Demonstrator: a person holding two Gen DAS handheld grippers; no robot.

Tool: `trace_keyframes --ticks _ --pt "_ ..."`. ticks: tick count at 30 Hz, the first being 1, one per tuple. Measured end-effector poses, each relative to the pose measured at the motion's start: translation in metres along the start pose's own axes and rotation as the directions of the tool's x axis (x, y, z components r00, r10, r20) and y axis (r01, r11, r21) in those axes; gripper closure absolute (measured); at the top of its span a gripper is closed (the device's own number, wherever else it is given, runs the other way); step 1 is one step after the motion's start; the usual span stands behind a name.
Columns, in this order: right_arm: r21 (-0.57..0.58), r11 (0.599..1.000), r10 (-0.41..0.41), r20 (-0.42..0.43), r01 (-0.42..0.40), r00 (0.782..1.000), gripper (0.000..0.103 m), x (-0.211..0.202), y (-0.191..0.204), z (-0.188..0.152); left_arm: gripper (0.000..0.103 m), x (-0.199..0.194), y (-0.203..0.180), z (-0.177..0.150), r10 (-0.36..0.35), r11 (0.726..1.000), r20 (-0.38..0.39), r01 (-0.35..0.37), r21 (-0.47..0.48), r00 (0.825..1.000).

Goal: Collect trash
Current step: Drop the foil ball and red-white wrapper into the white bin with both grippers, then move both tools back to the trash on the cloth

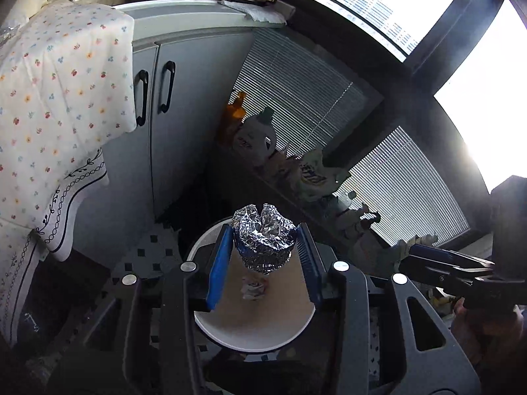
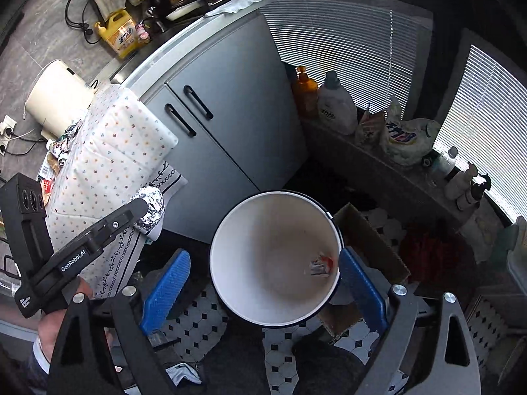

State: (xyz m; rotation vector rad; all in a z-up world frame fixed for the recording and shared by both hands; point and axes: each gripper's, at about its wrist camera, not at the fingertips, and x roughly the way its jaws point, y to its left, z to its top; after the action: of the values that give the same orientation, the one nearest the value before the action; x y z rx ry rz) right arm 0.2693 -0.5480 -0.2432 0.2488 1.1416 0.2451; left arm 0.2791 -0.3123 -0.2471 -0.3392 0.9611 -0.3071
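Note:
My left gripper (image 1: 263, 247) is shut on a crumpled ball of aluminium foil (image 1: 263, 238) and holds it above the open white bin (image 1: 250, 339). A small crumpled wrapper (image 1: 253, 289) lies at the bin's bottom. In the right wrist view the bin (image 2: 230, 283) stands on the tiled floor with the wrapper (image 2: 321, 265) inside. The foil ball (image 2: 152, 209) is held to the bin's left, by the tablecloth. My right gripper (image 2: 263, 286) is open and empty, its blue pads either side of the bin.
A table with a flowered cloth (image 2: 112, 151) stands left of the bin. Grey cabinet doors (image 2: 230, 112) are behind it. A ledge with detergent bottles and bags (image 2: 339, 105) runs along the window. A cardboard box (image 2: 372, 240) sits right of the bin.

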Motion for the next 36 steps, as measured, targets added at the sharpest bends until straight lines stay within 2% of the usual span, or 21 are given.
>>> trace_keyframes --ticks 2,6,9,14,17,20,23,26,29,31,34,36 --pt "0.007 1.0 -0.013 0.017 0.012 1.0 0.011 -0.007 -0.008 -0.001 0.061 0.011 -0.006 -0.001 -0.017 1.0 -0.022 0.018 0.005 1.0" --pt "0.018 0.999 -0.051 0.059 0.05 0.997 0.008 -0.02 -0.023 0.003 0.031 0.022 -0.016 0.002 -0.07 0.998 -0.05 0.069 -0.002 0.996" --pt "0.049 0.998 -0.054 0.085 0.05 0.995 0.008 -0.028 -0.034 0.01 0.018 0.018 -0.023 0.006 -0.067 0.998 -0.036 0.067 0.013 0.997" --pt "0.04 0.997 -0.069 0.126 0.064 0.99 0.008 -0.039 -0.029 0.02 0.013 -0.01 -0.022 0.017 -0.011 1.0 0.028 0.01 0.027 1.0" --pt "0.023 0.997 -0.077 0.158 0.074 0.984 0.008 -0.048 -0.017 0.031 0.009 -0.041 -0.017 0.031 0.083 0.995 0.096 -0.088 0.047 0.992" --pt "0.0 0.997 -0.079 0.202 0.081 0.976 0.008 -0.058 0.001 0.044 0.006 -0.08 -0.008 0.046 0.154 0.987 0.176 -0.161 0.028 0.972" --pt "-0.024 0.996 -0.083 0.228 0.091 0.97 0.008 -0.065 0.023 0.06 0.006 -0.113 0.001 0.06 0.231 0.97 0.231 -0.241 0.015 0.945" --pt "-0.058 0.995 -0.062 0.273 0.081 0.96 0.008 -0.073 0.049 0.076 0.006 -0.143 0.012 0.069 0.301 0.951 0.285 -0.31 -0.011 0.91" --pt "-0.096 0.993 -0.039 0.293 0.07 0.955 0.008 -0.074 0.075 0.091 0.006 -0.17 0.023 0.075 0.365 0.925 0.339 -0.379 -0.028 0.867" --pt "-0.103 0.992 -0.033 0.317 0.069 0.948 0.008 -0.075 0.092 0.101 0.006 -0.184 0.034 0.079 0.397 0.91 0.353 -0.412 -0.034 0.847" --pt "-0.111 0.992 -0.019 0.344 0.06 0.939 0.008 -0.076 0.119 0.112 0.006 -0.204 0.055 0.088 0.416 0.903 0.359 -0.426 -0.056 0.835" --pt "-0.126 0.991 0.002 0.354 0.046 0.935 0.008 -0.074 0.138 0.12 0.006 -0.219 0.07 0.095 0.438 0.893 0.381 -0.444 -0.077 0.814"
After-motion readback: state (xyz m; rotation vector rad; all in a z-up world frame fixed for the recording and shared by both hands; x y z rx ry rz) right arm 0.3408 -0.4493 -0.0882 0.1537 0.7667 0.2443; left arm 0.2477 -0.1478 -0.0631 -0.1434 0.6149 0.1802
